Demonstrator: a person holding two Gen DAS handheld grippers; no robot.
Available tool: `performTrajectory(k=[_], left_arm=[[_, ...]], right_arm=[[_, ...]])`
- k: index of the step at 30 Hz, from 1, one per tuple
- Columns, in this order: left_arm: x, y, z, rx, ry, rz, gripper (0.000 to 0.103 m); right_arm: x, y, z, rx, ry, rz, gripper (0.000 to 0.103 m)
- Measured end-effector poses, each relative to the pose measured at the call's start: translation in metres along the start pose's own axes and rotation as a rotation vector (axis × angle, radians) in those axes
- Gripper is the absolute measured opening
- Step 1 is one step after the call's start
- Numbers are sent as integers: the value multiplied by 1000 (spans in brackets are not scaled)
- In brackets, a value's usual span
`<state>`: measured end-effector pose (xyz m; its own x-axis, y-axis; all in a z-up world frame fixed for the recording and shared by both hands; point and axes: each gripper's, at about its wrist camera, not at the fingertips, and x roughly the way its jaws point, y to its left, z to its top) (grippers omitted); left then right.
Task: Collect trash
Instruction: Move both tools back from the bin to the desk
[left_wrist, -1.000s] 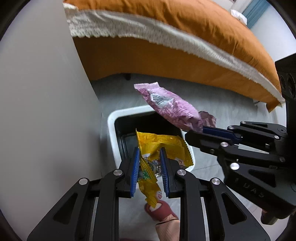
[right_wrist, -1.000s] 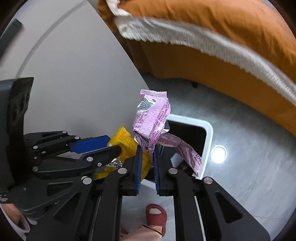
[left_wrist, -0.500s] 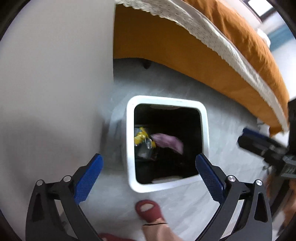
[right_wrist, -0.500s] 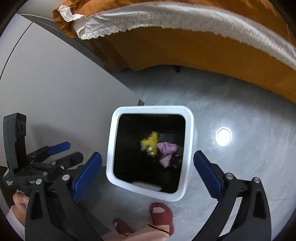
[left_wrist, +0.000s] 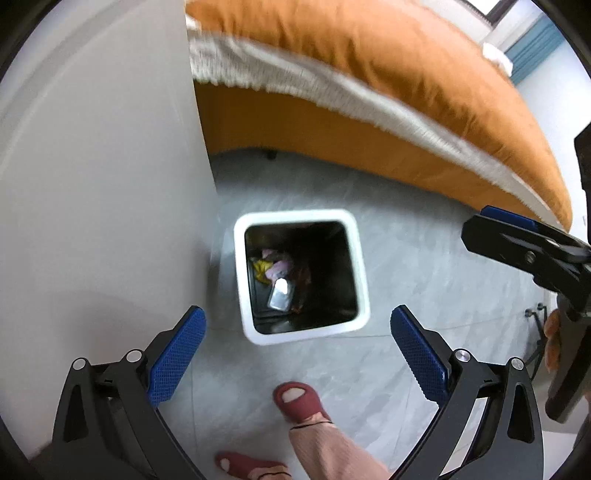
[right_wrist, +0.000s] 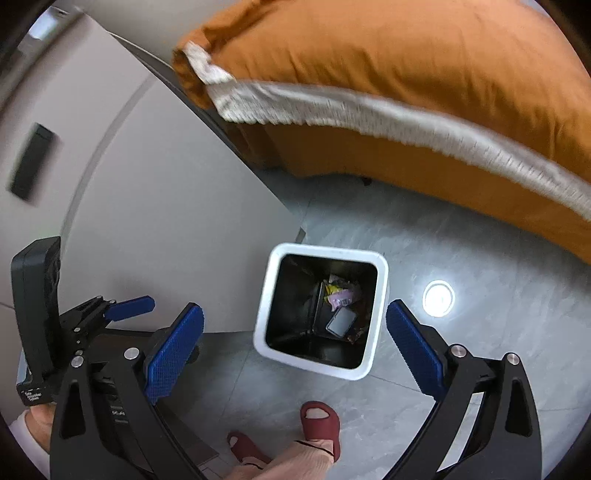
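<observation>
A white square trash bin (left_wrist: 364, 266) with a black inside stands on the grey floor below both grippers; it also shows in the right wrist view (right_wrist: 382, 291). A yellow wrapper (left_wrist: 261, 266) and a pink wrapper (left_wrist: 277, 268) lie inside it, with a silvery packet (left_wrist: 280, 298). The right wrist view shows the yellow wrapper (right_wrist: 331, 289), the pink wrapper (right_wrist: 343, 296) and the packet (right_wrist: 341, 320). My left gripper (left_wrist: 297, 354) is open and empty, high above the bin. My right gripper (right_wrist: 293, 349) is open and empty too.
A bed with an orange cover (left_wrist: 388, 70) and a white fringe runs across the back. A white cabinet side (left_wrist: 92, 184) stands left of the bin. The person's feet in red slippers (left_wrist: 299, 400) stand in front of the bin. A floor light (right_wrist: 438, 298) glows to the right.
Both grippers opened and dropped the yellow and pink wrappers into the bin. Both have since risen, so the bin looks smaller.
</observation>
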<state>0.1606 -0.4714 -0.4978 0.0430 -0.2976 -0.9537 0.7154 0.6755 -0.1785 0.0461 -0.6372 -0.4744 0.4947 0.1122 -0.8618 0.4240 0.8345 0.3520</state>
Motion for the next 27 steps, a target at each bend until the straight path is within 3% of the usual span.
performTrajectory(k=[8,13,20,27], left_arm=[[-151,-28,-14,-11,-186,53,98],[-254,-20,-35,-98,-347,115,98],[-361,33,-94,-284,-505,333,98],[-424,88,-169,-468,-561,545,98]], right_arm=[[-104,54,21,-68,-124,46,99],[-163,125,37,-208,-227,145,99],[-192,241,42,-452,-269,304,99],[-197,352,14,-651,-240,446,99]])
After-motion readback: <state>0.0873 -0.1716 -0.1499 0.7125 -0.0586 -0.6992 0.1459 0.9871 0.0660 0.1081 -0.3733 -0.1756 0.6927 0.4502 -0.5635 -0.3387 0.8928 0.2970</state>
